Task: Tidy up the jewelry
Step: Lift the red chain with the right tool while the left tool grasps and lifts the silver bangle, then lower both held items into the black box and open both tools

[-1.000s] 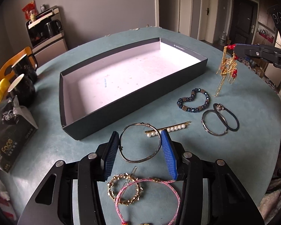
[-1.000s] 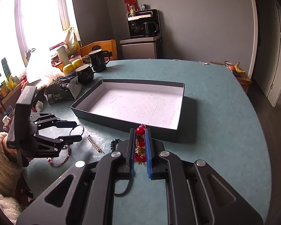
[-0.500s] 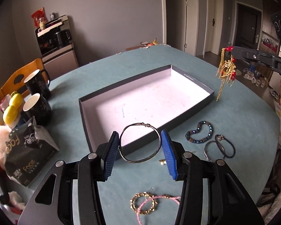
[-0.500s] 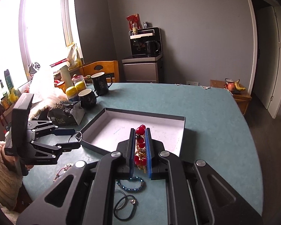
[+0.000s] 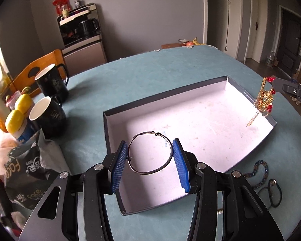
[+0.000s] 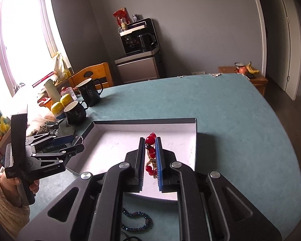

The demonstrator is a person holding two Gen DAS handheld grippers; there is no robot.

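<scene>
My left gripper (image 5: 150, 147) is shut on a thin dark metal bangle (image 5: 150, 153), which spans its blue pads above the near left part of the open dark box (image 5: 190, 98) with a white floor. My right gripper (image 6: 149, 140) is shut on a gold chain with red beads (image 6: 150, 140); in the left wrist view that chain (image 5: 262, 102) dangles over the box's right end. The left gripper (image 6: 78, 143) also shows in the right wrist view, at the box's left edge (image 6: 90, 129).
On the teal table a blue beaded bracelet (image 5: 260, 174) and dark hair ties (image 5: 273, 192) lie right of the box. Two black mugs (image 5: 48, 114), yellow-capped bottles (image 5: 16, 120) and a dark snack bag (image 5: 30, 170) stand at the left. A wooden chair (image 5: 36, 68) is behind them.
Both grippers have moved from above the loose jewelry to over the box, carrying the bangle and the chain. The gold ring, pink cord and pearl clip have dropped out of view.
</scene>
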